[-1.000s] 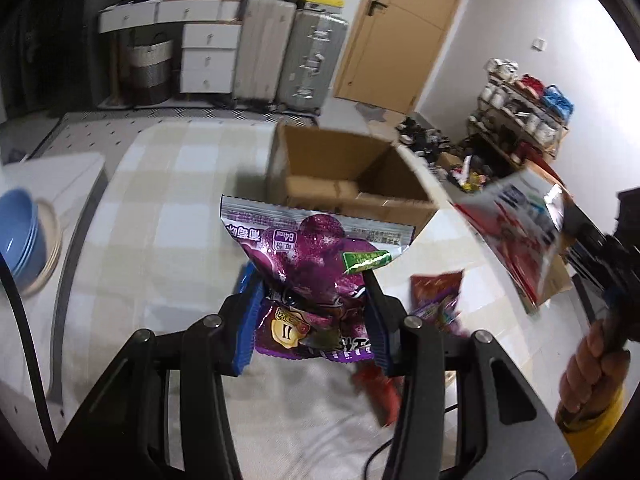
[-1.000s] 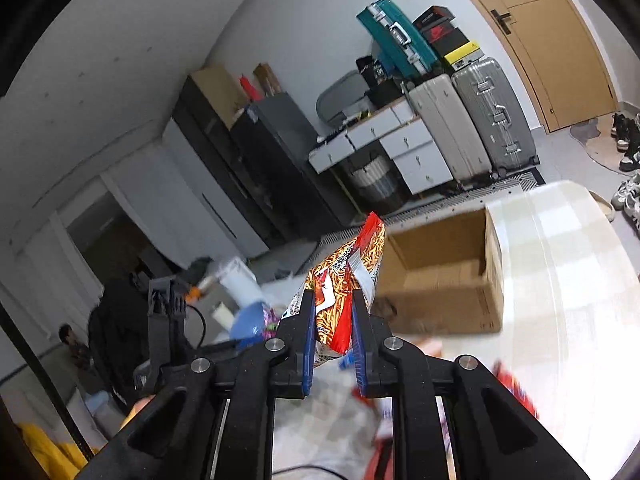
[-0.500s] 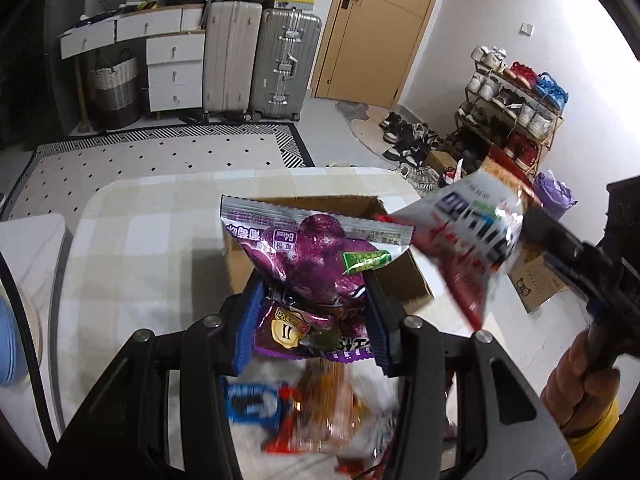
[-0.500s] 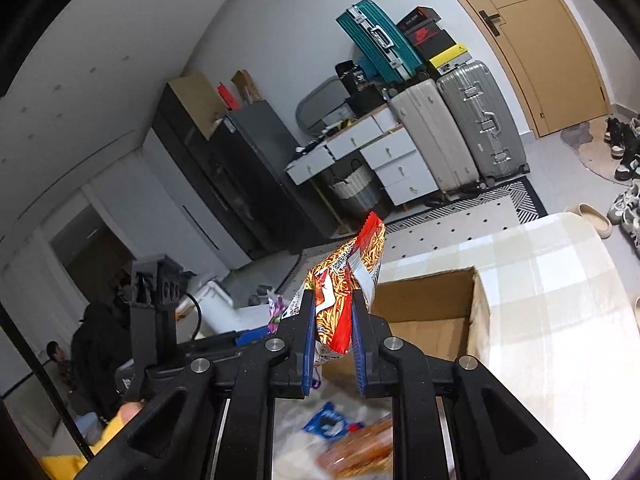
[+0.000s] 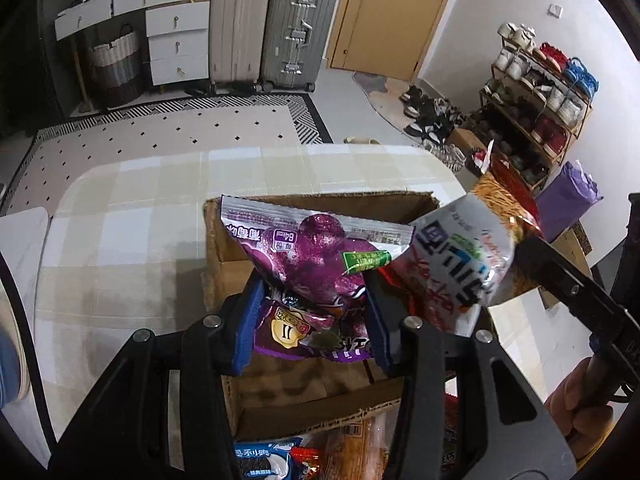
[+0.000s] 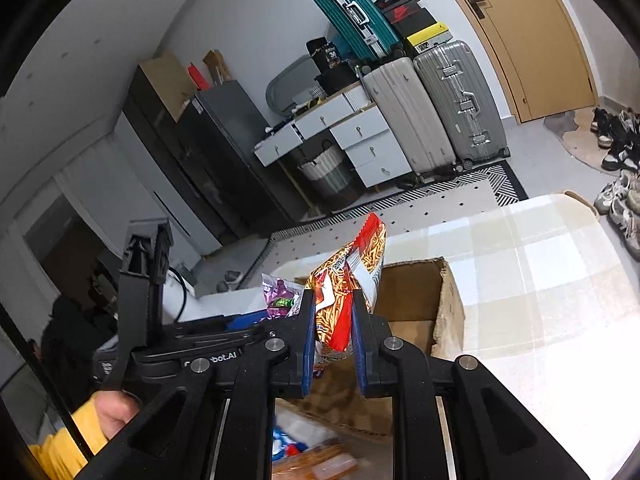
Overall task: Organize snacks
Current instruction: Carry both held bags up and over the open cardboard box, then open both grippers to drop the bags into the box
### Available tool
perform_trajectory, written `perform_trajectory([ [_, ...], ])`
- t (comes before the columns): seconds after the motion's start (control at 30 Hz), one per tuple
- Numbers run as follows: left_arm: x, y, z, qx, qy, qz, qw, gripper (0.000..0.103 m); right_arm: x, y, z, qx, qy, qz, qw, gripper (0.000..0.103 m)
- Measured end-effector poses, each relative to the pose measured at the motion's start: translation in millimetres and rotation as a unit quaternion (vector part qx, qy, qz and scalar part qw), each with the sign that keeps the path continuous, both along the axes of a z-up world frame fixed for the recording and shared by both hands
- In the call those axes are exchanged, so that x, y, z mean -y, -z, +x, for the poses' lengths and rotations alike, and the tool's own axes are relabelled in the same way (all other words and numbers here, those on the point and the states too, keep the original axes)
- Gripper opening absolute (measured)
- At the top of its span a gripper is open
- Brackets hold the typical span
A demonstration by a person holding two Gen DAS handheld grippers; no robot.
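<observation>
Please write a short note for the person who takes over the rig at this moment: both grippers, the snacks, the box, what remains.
Left gripper: shut on the purple snack bag, held over the open cardboard box.
Right gripper: shut on the red snack bag, also above the box.
Done: both bags lifted and brought to the box.
Left: release both into it, then pick up the blue packet and other snacks lying in front of the box.

Checked table (image 5: 120, 208) bearing cardboard box (image 5: 224, 264), snacks (image 5: 264, 460)
</observation>
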State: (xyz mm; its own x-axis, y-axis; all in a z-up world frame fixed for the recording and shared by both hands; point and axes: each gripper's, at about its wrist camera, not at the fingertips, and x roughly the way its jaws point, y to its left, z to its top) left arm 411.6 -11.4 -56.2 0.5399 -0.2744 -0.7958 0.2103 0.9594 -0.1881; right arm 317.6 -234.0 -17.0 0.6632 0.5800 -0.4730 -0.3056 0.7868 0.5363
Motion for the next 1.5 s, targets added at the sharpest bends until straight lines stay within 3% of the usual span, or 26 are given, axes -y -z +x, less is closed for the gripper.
perform_trajectory([
  [0.23,14.0,26.7,12.3,-0.007,0.019,0.033,0.9993,0.044,-3.6,19.3,6.3,-0.013,0.000,-0.035,0.999,0.015],
  [0.73,44.5,62.6,19.3,-0.022,0.036,0.061,0.9972,0.044,-12.9,39.5,4.2,-0.030,-0.002,-0.069,0.997,0.015],
  [1.17,49.4,68.8,6.3,-0.023,0.049,0.081,0.9953,0.045,-11.8,40.9,4.0,-0.040,0.000,-0.070,0.997,0.016],
  [1.5,52.5,68.0,4.2,-0.016,0.047,0.087,0.9950,0.051,-7.8,38.5,2.9,-0.034,0.009,-0.071,0.997,0.017],
])
